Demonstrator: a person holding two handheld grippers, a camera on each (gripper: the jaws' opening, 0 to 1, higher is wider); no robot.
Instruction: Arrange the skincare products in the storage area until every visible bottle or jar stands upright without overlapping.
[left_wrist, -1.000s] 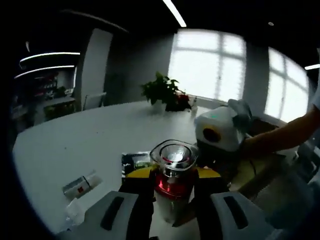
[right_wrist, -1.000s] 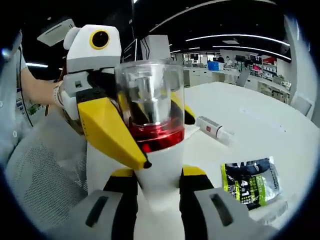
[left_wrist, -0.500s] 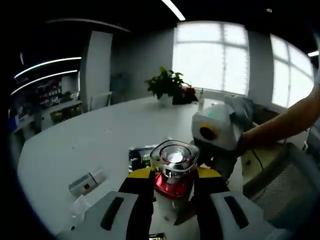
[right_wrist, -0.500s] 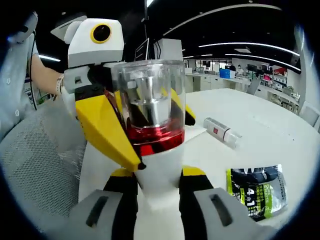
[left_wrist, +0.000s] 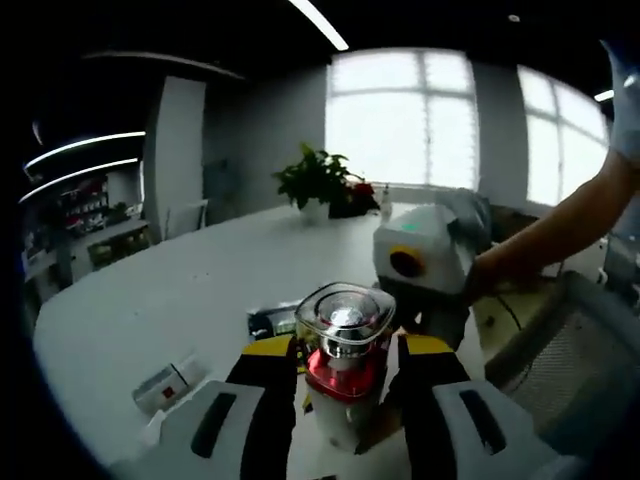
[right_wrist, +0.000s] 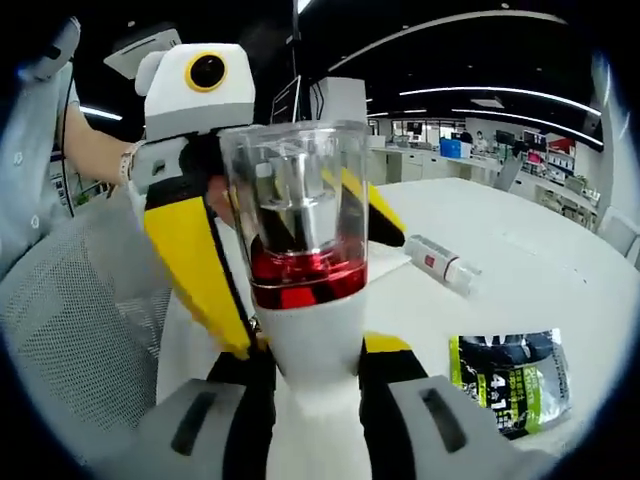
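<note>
White surface (left_wrist: 150, 300) carried little; your left tongs (left_wrist: 345, 385) had just loosened from the bottle (right_wrist: 300, 260), right tongs (right_wrist: 305, 375) gripped it.

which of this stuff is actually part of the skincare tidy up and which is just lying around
Part of the job:
- white bottle with clear cap and red band, held by the right tool, left tool around it
- small white tube lying on the table
- dark sachet lying flat

Just lying about:
- potted plant
- mesh chair
</note>
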